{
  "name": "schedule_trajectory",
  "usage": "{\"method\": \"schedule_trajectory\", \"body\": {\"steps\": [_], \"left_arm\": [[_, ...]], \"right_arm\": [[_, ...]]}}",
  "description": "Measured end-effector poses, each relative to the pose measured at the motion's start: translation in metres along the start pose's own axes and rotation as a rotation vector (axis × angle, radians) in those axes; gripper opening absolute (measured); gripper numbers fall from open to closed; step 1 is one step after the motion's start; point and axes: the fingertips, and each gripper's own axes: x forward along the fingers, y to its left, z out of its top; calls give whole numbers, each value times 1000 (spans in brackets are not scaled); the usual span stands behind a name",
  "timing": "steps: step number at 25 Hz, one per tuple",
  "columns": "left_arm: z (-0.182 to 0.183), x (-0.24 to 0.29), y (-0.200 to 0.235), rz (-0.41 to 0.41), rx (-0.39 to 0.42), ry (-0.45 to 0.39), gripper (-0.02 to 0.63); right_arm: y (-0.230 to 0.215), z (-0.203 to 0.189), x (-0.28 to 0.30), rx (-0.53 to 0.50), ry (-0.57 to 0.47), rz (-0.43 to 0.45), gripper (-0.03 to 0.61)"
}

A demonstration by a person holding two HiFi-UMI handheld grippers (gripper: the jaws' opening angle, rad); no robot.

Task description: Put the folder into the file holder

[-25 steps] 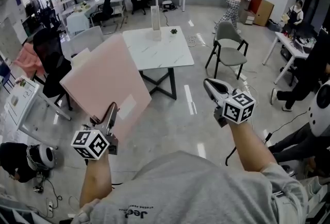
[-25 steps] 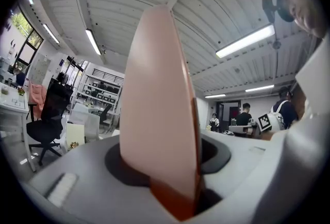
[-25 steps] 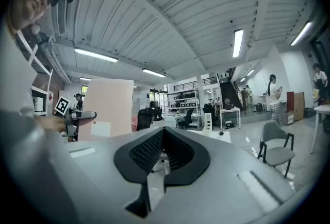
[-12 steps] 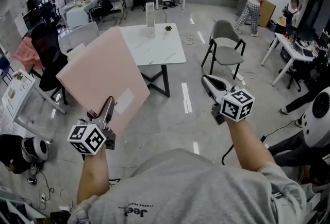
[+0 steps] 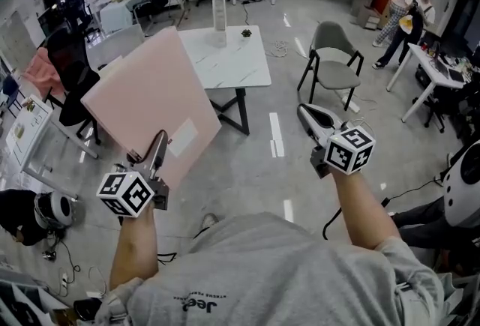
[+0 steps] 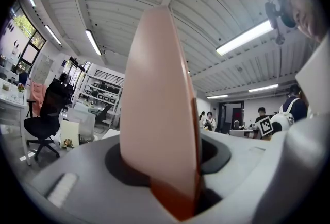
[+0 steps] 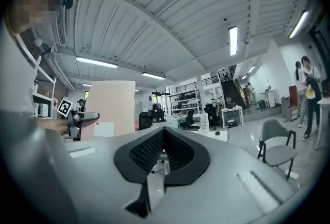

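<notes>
Folder (image 5: 150, 107) and white table (image 5: 232, 66) sit well apart across the floor; in the last second I have walked both grippers on with the grip unchanged, so this is carrying, not yet insertion. The pink folder rises tilted from my left gripper (image 5: 160, 143), whose jaws clamp its lower corner, while the upright file holder (image 5: 218, 12) waits at the table's far edge. My right gripper (image 5: 307, 115) travels alongside, jaws together on nothing.

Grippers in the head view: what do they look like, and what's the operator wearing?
Each carries a white cube with black square markers. The left gripper has slim dark fingers; the right gripper a rounded light grey shell, with black ribbed pads in its own view. The person wears a grey short-sleeved T-shirt with dark print.
</notes>
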Motion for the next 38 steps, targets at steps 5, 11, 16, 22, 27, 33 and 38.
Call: {"method": "schedule_trajectory", "body": {"steps": [5,11,16,22,27,33,38], "left_arm": [[-9,37,15,-25,-13,15,261],[-12,117,72,-87,-16,24,261],[4,196,145,-148,-12,24,259],[38,284,233,-191,22,32,259],[46,340,284,-207,29,41,259],[44,398,311,-217,13,65,259],[36,444,311,-205,16,80,259]], "right_arm": [[-19,-8,25,9,10,-16,5],[-52,-11,92,-5,18,-61,5],[-74,-2,185,-17,1,-92,5],[-98,16,306,-15,-30,-113,5],[-124,8,372,-6,-18,-133,5],[-168,3,407,19,0,-171,5],[-218,0,420,39,0,-178,5]]}}
